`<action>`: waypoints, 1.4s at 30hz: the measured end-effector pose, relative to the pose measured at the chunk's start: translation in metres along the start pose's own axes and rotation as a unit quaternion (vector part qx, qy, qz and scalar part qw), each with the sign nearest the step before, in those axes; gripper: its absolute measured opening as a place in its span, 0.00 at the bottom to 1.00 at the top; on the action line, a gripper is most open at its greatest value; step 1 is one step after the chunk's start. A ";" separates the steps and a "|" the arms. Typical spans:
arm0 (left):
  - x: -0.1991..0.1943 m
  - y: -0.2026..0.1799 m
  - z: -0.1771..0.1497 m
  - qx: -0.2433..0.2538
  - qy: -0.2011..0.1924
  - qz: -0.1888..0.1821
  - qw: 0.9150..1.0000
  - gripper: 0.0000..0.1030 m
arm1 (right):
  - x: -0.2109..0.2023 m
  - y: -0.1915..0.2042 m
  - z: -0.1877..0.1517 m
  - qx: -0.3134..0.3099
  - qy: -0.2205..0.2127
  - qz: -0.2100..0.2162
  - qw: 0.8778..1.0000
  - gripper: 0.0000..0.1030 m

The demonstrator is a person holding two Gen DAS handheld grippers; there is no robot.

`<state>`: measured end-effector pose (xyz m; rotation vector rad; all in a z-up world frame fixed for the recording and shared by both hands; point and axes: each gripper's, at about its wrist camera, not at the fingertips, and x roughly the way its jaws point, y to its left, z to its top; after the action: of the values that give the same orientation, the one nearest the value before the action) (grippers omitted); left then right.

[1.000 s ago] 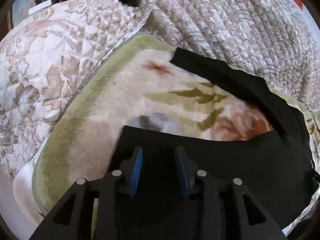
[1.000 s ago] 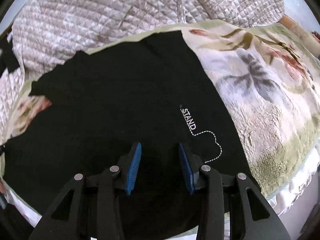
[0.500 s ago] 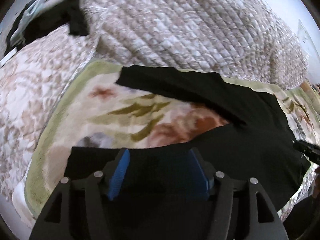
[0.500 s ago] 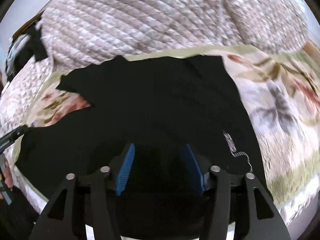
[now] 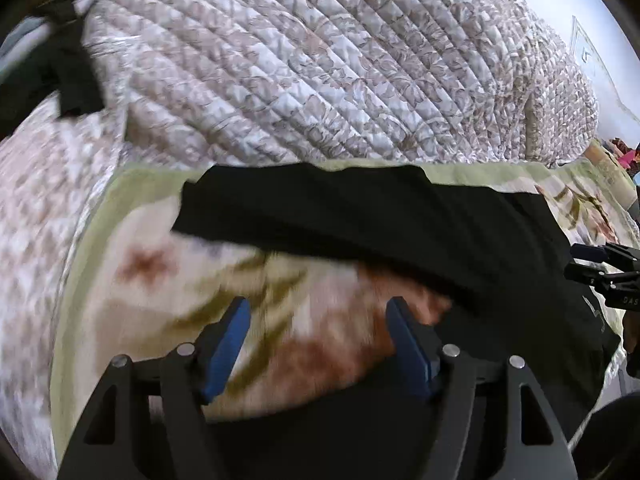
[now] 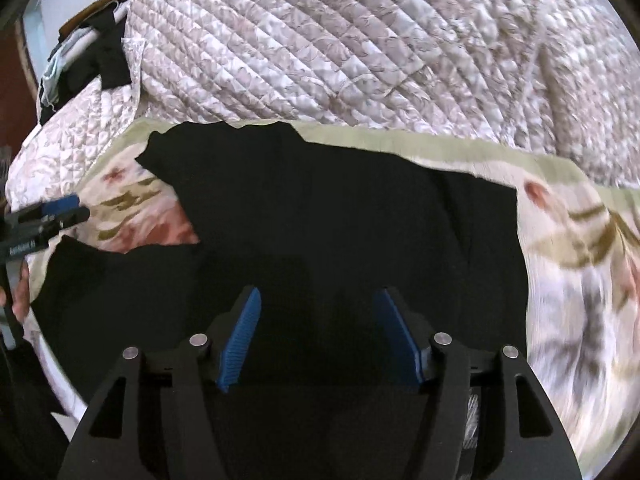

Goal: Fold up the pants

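Observation:
Black pants (image 6: 340, 216) lie spread on a floral fleece blanket (image 6: 580, 264), two legs reaching left with a gap between them. In the left wrist view the far leg (image 5: 360, 212) runs across the middle, the near leg along the bottom. My left gripper (image 5: 318, 340) is open and empty above the blanket between the legs; it also shows at the left edge of the right wrist view (image 6: 48, 216). My right gripper (image 6: 318, 336) is open and empty above the waist part; it also shows at the right edge of the left wrist view (image 5: 604, 272).
A quilted beige bedspread (image 5: 340, 60) is heaped behind the blanket. Dark clothes (image 6: 100, 56) lie at the far left. The blanket's near edge drops off at the bottom left.
Both grippers have opened wider and pulled back from the pants. The left one has shifted from over the near leg to over the blanket between the legs.

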<state>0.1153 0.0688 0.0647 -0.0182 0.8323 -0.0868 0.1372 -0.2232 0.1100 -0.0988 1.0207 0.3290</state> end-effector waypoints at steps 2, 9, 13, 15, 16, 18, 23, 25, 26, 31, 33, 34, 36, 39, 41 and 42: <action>0.018 0.001 0.017 0.004 0.002 -0.008 1.000 0.73 | 0.013 -0.008 0.016 -0.010 0.002 0.010 1.000 0.60; 0.099 0.001 0.072 0.012 0.023 -0.013 1.000 0.76 | 0.074 -0.035 0.073 -0.051 0.017 0.016 0.998 0.64; 0.150 0.002 0.090 0.006 0.050 0.000 0.999 0.78 | 0.112 -0.053 0.101 -0.042 0.031 0.028 0.998 0.64; 0.170 0.001 0.092 0.005 0.064 0.006 0.998 0.78 | 0.128 -0.061 0.109 -0.039 0.038 0.034 0.998 0.64; 0.178 0.001 0.092 0.005 0.066 0.013 0.998 0.80 | 0.139 -0.065 0.113 -0.039 0.042 0.033 0.998 0.65; 0.184 0.002 0.093 0.003 0.056 0.021 0.998 0.86 | 0.158 -0.070 0.115 -0.037 0.060 0.039 0.997 0.65; 0.194 0.001 0.096 0.005 0.065 0.022 0.998 0.81 | 0.169 -0.060 0.114 -0.078 0.063 0.021 0.995 0.64; 0.192 -0.003 0.093 0.016 0.053 0.017 0.998 0.58 | 0.167 -0.055 0.112 -0.089 0.064 0.011 0.994 0.42; 0.191 -0.007 0.092 0.025 0.049 0.021 0.998 0.30 | 0.164 -0.052 0.111 -0.097 0.061 0.007 0.993 0.14; 0.169 -0.023 0.092 0.044 0.031 0.038 0.998 0.05 | 0.140 -0.031 0.107 -0.124 0.041 -0.012 0.991 0.07; 0.147 -0.020 0.091 0.032 0.014 0.029 0.999 0.05 | 0.116 -0.024 0.105 -0.124 0.019 -0.009 0.992 0.07; 0.134 -0.017 0.089 0.025 0.005 0.024 0.999 0.05 | 0.101 -0.023 0.104 -0.122 0.006 -0.009 0.992 0.07; 0.102 -0.013 0.081 0.010 -0.011 0.013 1.000 0.05 | 0.075 -0.018 0.101 -0.113 -0.012 0.000 0.993 0.07; 0.053 -0.007 0.060 -0.009 -0.039 -0.004 0.999 0.05 | 0.015 -0.005 0.075 -0.103 -0.051 0.017 0.993 0.07; 0.018 -0.003 0.039 -0.025 -0.059 -0.018 0.998 0.05 | -0.015 0.005 0.053 -0.097 -0.067 0.031 0.993 0.07; 0.000 -0.002 0.025 -0.033 -0.066 -0.025 0.997 0.05 | -0.028 0.009 0.041 -0.092 -0.071 0.036 0.993 0.07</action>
<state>0.1341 0.0665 0.0816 -0.1057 0.7021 -0.1032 0.1547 -0.2115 0.1565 -0.2030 0.8535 0.4901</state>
